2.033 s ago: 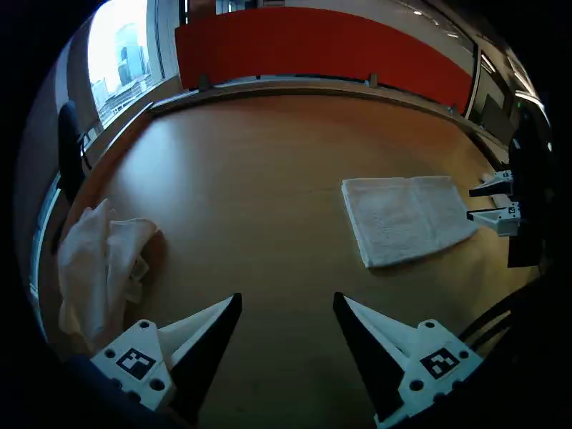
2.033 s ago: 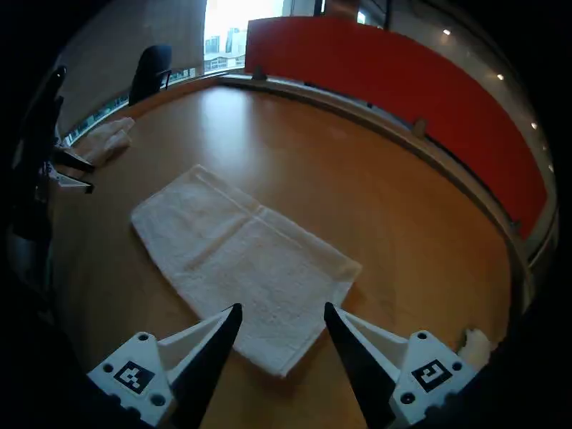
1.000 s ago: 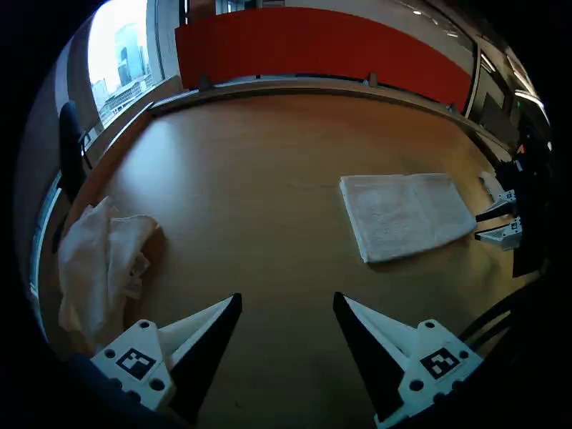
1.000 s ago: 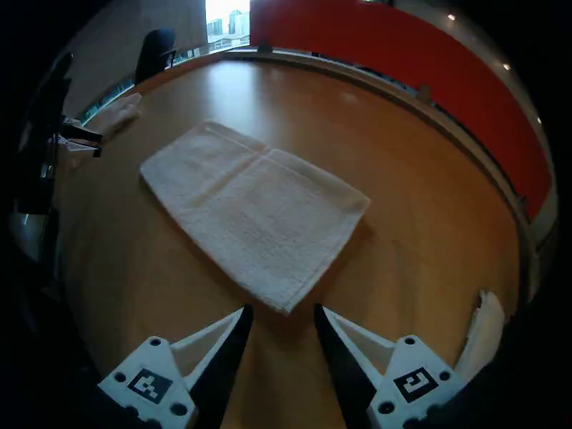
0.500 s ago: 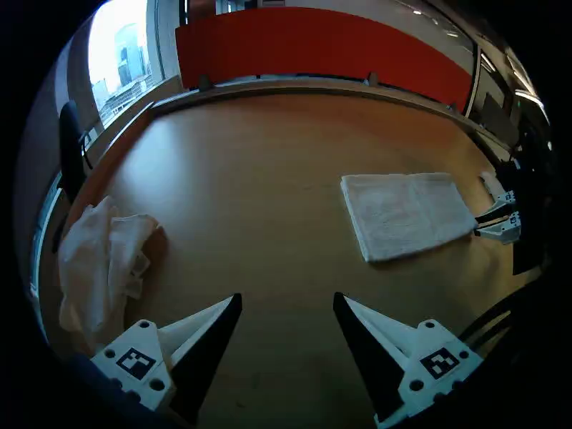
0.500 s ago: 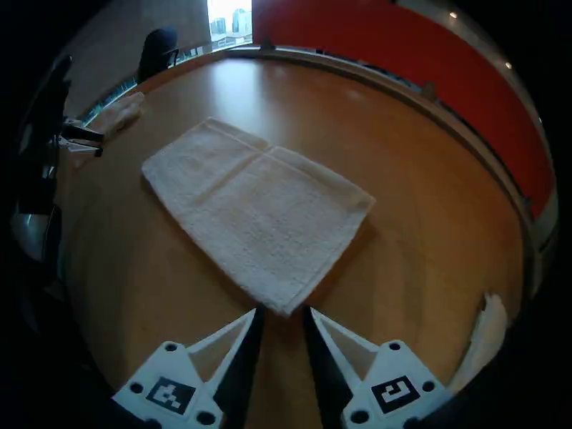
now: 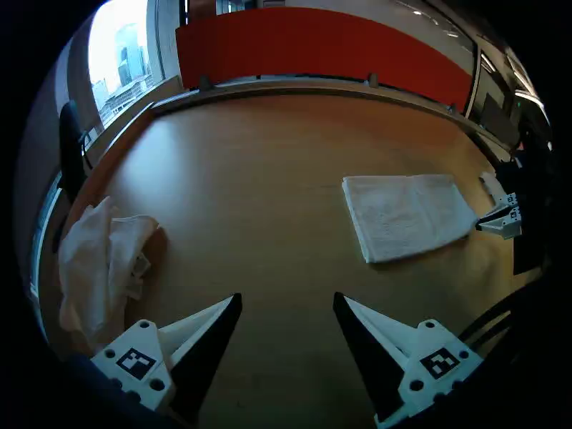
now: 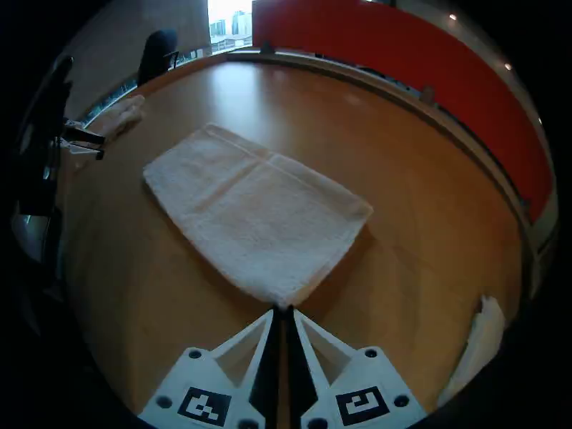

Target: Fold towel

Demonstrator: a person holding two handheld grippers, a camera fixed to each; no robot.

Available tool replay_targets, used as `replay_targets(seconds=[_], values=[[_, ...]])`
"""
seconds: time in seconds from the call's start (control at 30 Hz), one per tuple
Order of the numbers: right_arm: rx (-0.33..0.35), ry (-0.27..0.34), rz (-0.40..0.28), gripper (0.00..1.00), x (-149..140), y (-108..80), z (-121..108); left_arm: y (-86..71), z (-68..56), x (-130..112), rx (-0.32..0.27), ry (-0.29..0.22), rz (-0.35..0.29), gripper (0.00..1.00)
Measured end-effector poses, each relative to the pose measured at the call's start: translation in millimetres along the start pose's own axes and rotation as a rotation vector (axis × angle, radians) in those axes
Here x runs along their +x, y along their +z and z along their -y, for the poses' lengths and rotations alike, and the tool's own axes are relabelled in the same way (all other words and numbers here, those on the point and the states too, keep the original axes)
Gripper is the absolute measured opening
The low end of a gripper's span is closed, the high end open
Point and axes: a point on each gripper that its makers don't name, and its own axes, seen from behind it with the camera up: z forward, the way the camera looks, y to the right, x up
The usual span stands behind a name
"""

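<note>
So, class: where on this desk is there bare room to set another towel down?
The broad desktop between the crumpled towels and the folded towel, back to the red partition, is bare. Crowded: the folded towel's corner at the right gripper.

left hand-held gripper (image 7: 287, 299): fingers wide apart | right hand-held gripper (image 8: 283, 314): fingers closed together

The white towel (image 8: 257, 214) lies folded flat on the wooden table (image 8: 407, 236), a seam crossing it.
</note>
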Motion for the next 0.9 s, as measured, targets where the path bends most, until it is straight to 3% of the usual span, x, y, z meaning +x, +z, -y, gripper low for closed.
replay_targets(seconds=[0.37, 0.9], values=[[-0.030, 0.008, -0.048, 0.04, 19.0, -20.7, -7.6, -1.9, 1.2, 3.7, 0.000, 0.000, -0.008, 0.95], [-0.061, 0.024, -0.058, 0.04, 10.8, -47.8, -19.8, -5.9, 4.4, 1.8, 0.004, -0.007, -0.009, 0.95]])
